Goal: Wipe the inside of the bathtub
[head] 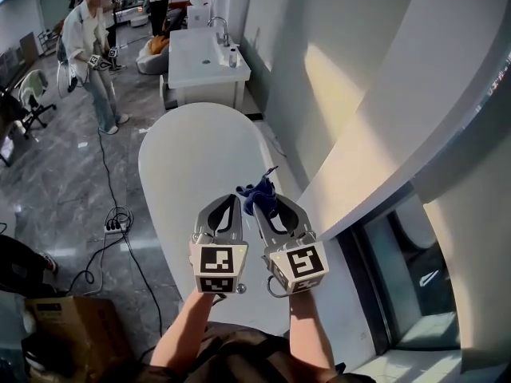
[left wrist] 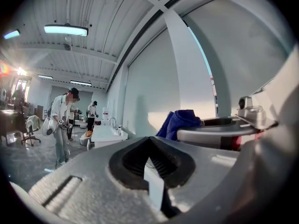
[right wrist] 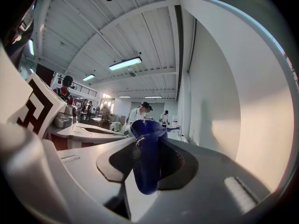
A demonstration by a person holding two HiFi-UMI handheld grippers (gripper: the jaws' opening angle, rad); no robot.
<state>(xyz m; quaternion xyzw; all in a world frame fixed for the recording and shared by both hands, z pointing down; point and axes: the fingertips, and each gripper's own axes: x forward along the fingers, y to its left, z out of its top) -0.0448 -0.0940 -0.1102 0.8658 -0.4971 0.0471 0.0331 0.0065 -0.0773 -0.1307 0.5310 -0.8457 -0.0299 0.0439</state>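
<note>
My right gripper is clamped shut on a dark blue cloth. In the right gripper view the cloth fills the gap between the jaws and bunches up past their tips. My left gripper sits just beside it at 9 o'clock. Its jaws are closed tip to tip with nothing between them, as the left gripper view shows. From there the cloth appears at 2 o'clock.

Both grippers hover over the white bathtub, which lies directly below and ahead of me. It is a long oval. Its long axis runs from 6 o'clock near my arms towards 12 o'clock, leaning slightly to 11, and its rounded far end points away from me.

Just beyond that far end stands a white sink unit with a faucet. A pale curved wall runs close along the tub's side at 3 o'clock, with a window at 4 o'clock. On the grey floor at 9 o'clock a black cable trails. A cardboard box sits at 7 o'clock. At 11 o'clock a person stands well apart from the tub.
</note>
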